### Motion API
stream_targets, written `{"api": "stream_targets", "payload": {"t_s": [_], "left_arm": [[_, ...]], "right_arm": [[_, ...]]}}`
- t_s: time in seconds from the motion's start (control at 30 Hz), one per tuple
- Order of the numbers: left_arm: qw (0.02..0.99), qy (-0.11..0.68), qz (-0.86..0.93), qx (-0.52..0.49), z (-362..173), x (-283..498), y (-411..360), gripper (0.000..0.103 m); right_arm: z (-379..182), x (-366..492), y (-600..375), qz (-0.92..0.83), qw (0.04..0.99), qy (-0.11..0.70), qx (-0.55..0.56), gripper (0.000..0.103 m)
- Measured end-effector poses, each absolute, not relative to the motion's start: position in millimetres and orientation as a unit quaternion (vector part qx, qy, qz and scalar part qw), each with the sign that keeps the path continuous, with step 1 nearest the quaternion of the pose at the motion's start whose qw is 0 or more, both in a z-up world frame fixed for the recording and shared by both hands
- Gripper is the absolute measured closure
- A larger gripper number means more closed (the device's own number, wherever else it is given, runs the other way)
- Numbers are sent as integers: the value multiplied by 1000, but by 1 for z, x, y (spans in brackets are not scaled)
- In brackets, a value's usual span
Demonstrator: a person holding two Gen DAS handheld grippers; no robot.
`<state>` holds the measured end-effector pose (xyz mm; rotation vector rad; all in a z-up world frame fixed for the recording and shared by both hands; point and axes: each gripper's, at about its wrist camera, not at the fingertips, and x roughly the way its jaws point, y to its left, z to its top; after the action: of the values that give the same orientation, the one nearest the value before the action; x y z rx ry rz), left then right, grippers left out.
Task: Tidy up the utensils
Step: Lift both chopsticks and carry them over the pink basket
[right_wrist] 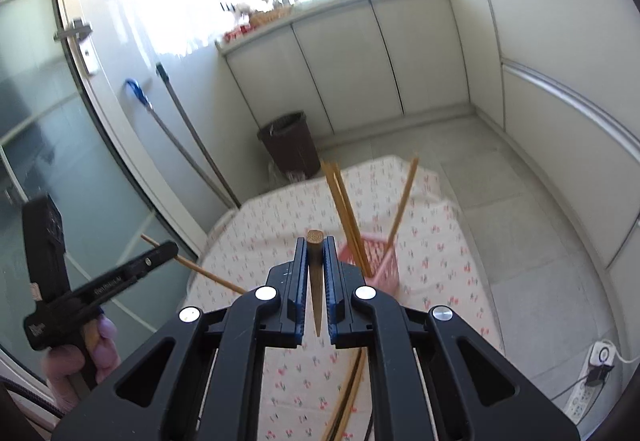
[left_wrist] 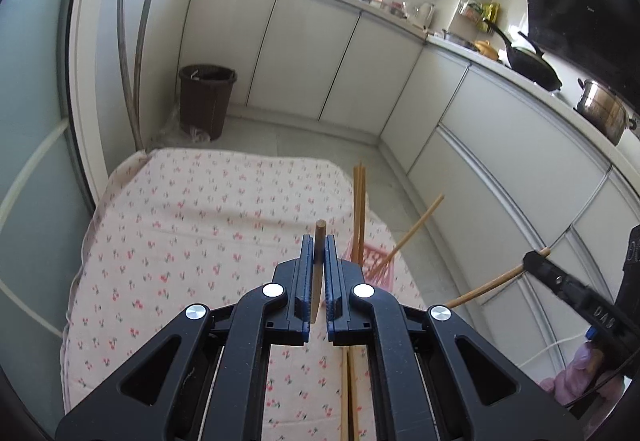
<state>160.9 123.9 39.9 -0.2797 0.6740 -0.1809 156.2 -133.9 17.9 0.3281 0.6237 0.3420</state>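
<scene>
My left gripper [left_wrist: 319, 246] is shut on a wooden chopstick [left_wrist: 319, 237] that stands up between its blue pads, above the flowered tablecloth [left_wrist: 192, 225]. My right gripper [right_wrist: 316, 247] is likewise shut on a chopstick [right_wrist: 315, 241], thick end up. Each gripper shows in the other's view, with its chopstick [left_wrist: 486, 287] [right_wrist: 208, 275] crossing its fingers. A pink basket [right_wrist: 380, 261] [left_wrist: 378, 265] on the table holds several upright chopsticks [right_wrist: 344, 209] [left_wrist: 359, 201]. More chopsticks [left_wrist: 348, 393] [right_wrist: 348, 397] lie on the cloth below my grippers.
White kitchen cabinets [left_wrist: 312, 57] run along the back and right. A brown bin [left_wrist: 206, 99] stands on the floor beyond the table, with mop handles [left_wrist: 140, 53] against the glass door. A wok [left_wrist: 528, 61] and a steel pot [left_wrist: 600, 113] sit on the counter. A power strip [right_wrist: 588, 381] lies on the floor.
</scene>
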Motion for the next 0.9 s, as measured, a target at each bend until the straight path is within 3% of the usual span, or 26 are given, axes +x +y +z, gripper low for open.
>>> {"api": "stream_targets", "payload": {"t_s": [0.4,0.9], "left_arm": [[943,279,-131,-123,93,201,80,98],[934,309,-137,-113,58,261,43,96]], "right_arm": [[84,200,-177,129,946,214,205,95],[59,242,-208,90,940,237,226,95]]}}
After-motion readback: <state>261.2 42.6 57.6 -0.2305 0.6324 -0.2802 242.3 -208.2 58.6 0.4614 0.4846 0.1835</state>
